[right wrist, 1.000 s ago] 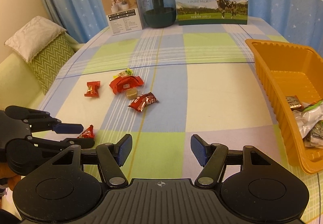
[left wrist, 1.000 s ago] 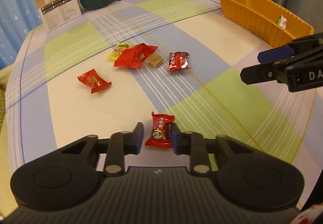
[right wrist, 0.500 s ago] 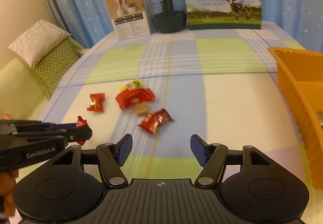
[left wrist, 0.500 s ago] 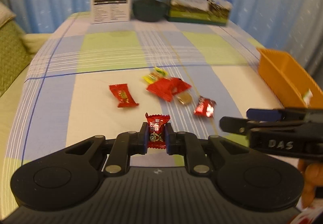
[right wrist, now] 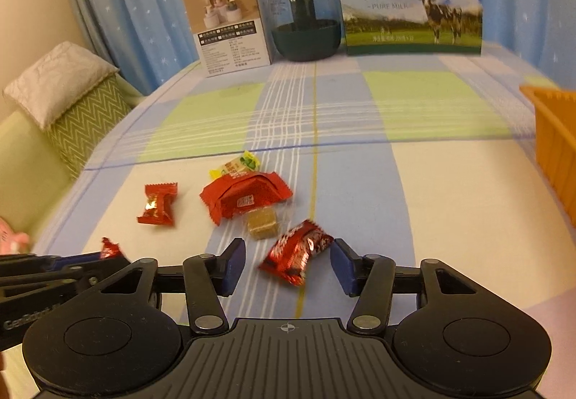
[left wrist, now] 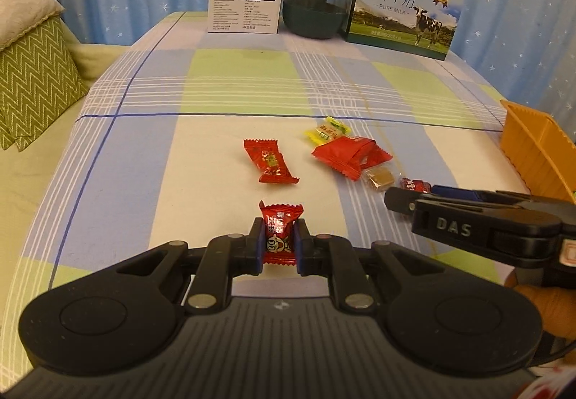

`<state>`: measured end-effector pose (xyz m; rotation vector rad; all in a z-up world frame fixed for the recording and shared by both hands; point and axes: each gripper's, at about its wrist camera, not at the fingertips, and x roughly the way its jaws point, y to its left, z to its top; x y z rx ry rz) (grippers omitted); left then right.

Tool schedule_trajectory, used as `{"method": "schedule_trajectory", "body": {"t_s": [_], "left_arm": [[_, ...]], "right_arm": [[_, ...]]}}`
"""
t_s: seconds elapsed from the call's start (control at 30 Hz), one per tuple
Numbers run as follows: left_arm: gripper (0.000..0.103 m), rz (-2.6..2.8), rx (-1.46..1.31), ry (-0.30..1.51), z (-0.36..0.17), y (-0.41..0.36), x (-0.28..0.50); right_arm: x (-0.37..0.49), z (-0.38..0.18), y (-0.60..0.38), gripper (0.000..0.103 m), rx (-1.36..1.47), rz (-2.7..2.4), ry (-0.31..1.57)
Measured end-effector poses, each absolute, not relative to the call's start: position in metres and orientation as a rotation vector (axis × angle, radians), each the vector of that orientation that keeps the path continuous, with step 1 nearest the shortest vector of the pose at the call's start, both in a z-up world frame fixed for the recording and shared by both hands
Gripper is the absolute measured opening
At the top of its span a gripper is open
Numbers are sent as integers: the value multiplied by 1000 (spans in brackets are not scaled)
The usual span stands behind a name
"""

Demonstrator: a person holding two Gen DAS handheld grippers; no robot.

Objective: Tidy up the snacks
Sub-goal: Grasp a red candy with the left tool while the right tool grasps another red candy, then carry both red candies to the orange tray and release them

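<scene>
At the far edge of the tabletop stand, left to right, a white box, a dark jar and a milk carton, close together in a row. The jar's lower part is opaque; what is inside cannot be told. An orange bin sits at the right edge; only its near corner shows and its contents are out of sight.

The left hand-held gripper is clenched on a red candy, held upright between the pads above the near-left part of the tabletop. Beyond it a second red candy lies alone. To its right a small cluster: a yellow candy touching the far side of a red packet, and a brown cube in clear wrap against the packet's near edge.

The right hand-held gripper has its jaws apart but they have just been closing; a dark red candy lies tilted on the cloth between them, with the right pad at its tip and the left pad clear of it.

The middle and right of the tabletop, between the cluster and the bin, are bare cloth. The left edge drops to a sofa with a green cushion.
</scene>
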<state>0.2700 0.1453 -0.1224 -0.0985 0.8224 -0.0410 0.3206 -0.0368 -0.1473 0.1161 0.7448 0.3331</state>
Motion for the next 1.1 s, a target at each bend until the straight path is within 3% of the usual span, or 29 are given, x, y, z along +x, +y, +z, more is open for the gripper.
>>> {"method": "schedule_trajectory", "body": {"t_s": [0.2,0.53,1.1], "left_arm": [[14,-60,-87,820,-124,138,270],[14,-107,-66,810,-113,117,265],[14,-201,-115,756,-46,14,191]], "right_arm": [[320,-152,-27,27,-22,297,730],[284,-142,-68,26,-14,272,724],[182,-69,-183,26,118,160,664]]}}
